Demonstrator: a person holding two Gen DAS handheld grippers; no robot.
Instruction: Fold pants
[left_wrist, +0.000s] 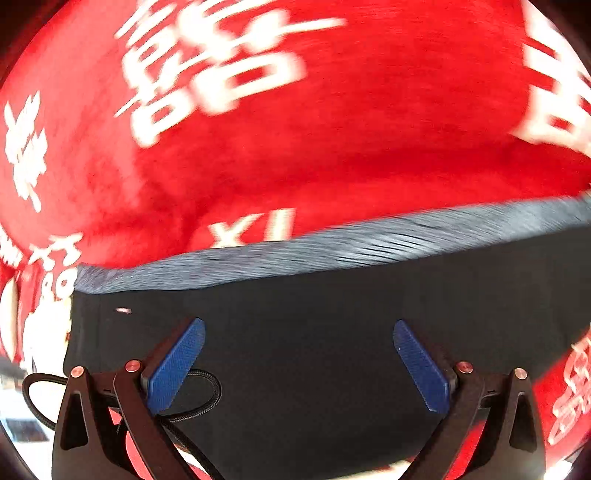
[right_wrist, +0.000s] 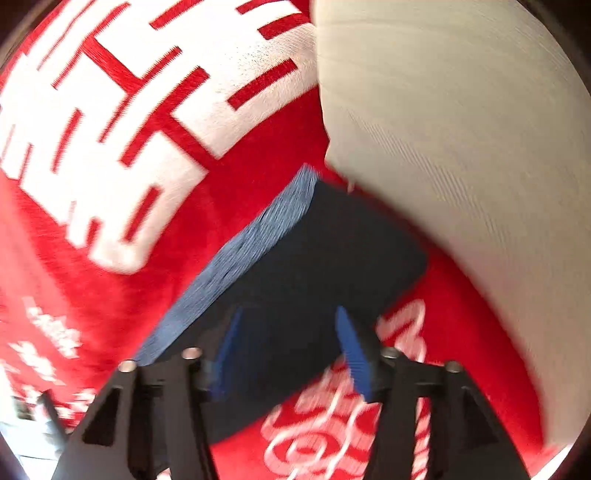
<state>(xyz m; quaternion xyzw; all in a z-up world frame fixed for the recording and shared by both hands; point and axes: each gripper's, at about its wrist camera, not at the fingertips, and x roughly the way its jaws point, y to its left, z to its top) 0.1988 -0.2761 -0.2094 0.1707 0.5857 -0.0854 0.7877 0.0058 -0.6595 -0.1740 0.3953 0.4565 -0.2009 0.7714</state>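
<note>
Both claws are held open and empty: left gripper and right gripper hang over the dark navy fabric pants, folded flat with the grey-blue ribbed waistband showing, on the red plush blanket with white lettering. If only the top layer gets pinched, the fold could be dragged apart.

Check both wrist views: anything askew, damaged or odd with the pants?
Nothing stands out. The dark pants lie flat on the red blanket, grey-blue waistband straight. Both views are motion-blurred, so fine creases can't be ruled out.
</note>
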